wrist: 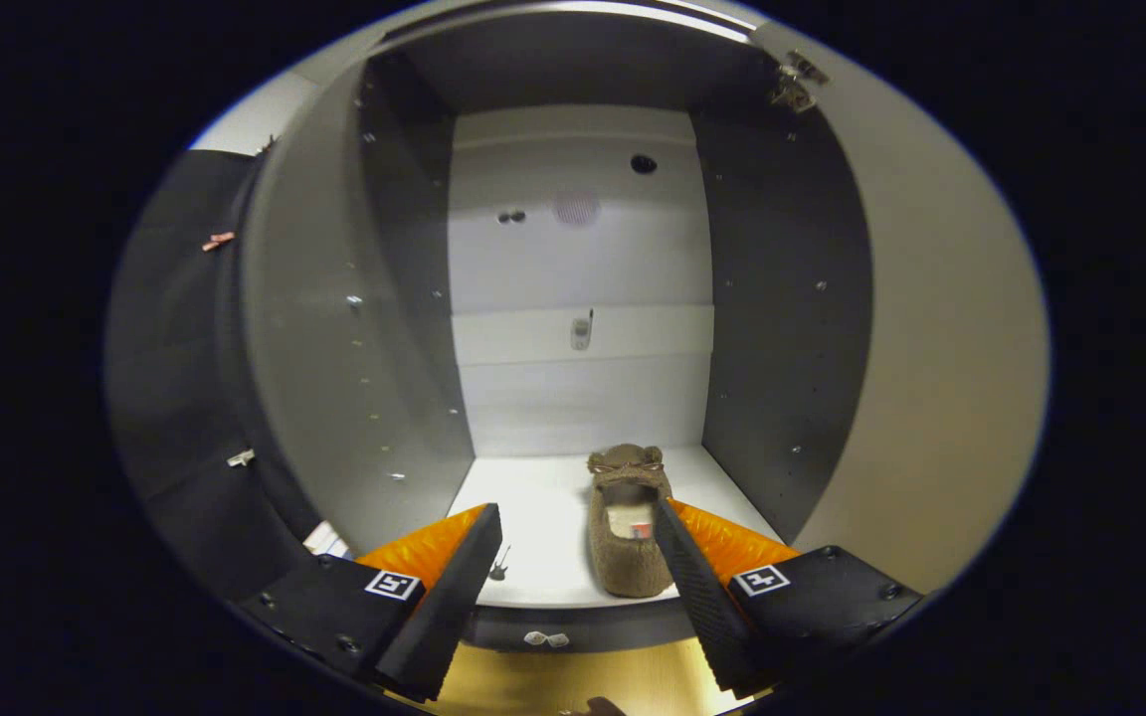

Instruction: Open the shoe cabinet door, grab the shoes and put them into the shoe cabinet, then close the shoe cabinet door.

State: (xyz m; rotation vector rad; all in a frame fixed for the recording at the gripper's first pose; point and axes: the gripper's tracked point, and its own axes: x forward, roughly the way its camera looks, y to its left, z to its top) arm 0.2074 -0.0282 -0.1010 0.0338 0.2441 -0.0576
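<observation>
The shoe cabinet [792, 328] stands open in front of me, its door [941, 378] swung out to the right. A brown fuzzy shoe [628, 537] lies on the white bottom shelf [543, 517], heel toward me, toe pointing to the back. My gripper [578, 532] is open just in front of the shelf edge. The shoe lies between the fingers, close against the right one, and nothing is gripped.
Dark side walls [404, 328] flank the compartment, with a white back panel [583, 268] behind. A hinge [794, 85] sits at the door's upper corner. A small screw or key [497, 569] lies on the shelf near the left finger. Wooden floor [573, 681] shows below.
</observation>
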